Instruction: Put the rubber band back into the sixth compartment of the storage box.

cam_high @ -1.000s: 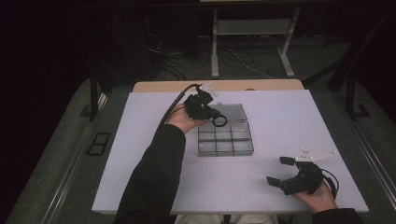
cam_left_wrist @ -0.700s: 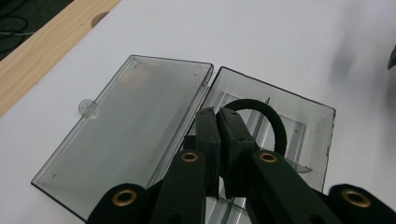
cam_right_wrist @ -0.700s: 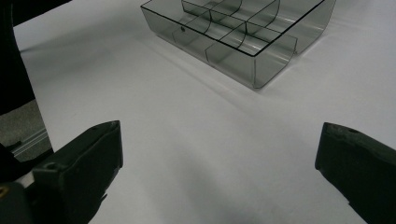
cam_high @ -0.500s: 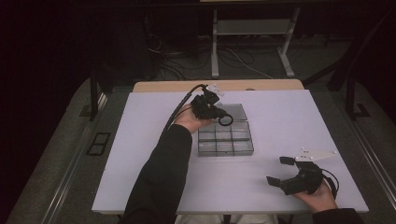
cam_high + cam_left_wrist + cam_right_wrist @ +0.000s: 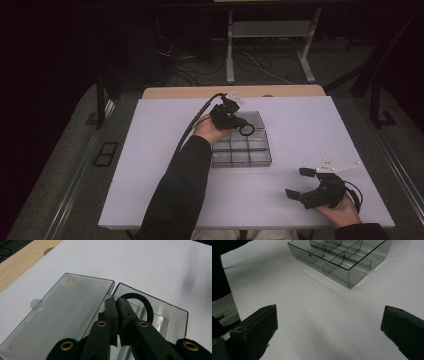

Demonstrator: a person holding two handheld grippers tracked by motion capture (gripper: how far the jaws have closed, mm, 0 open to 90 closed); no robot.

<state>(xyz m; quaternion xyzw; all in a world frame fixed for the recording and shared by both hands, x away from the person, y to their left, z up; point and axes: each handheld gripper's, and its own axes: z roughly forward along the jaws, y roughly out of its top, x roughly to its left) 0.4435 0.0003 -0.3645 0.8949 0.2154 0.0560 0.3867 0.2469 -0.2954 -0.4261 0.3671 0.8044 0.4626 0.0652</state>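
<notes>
A clear plastic organiser box (image 5: 241, 156) with several compartments sits mid-table, its lid (image 5: 254, 119) lying open flat behind it. My left gripper (image 5: 239, 125) hovers over the box's back row, shut on a black ring (image 5: 246, 130). In the left gripper view the jaws pinch the ring (image 5: 142, 301) above a back compartment (image 5: 172, 317), beside the open lid (image 5: 57, 315). My right gripper (image 5: 303, 183) rests near the front right of the table, jaws wide apart and nothing between them. In the right gripper view the box (image 5: 337, 260) lies ahead of the open gripper (image 5: 329, 315).
The white tabletop (image 5: 150, 165) lies over a wooden table edge (image 5: 175, 92) at the back. Cables and metal stand legs (image 5: 230, 55) are on the dark floor beyond. A cable (image 5: 192, 127) trails from the left gripper along the sleeve.
The left gripper has drifted a little to the right over the box with the ring in it. The right gripper has stayed put.
</notes>
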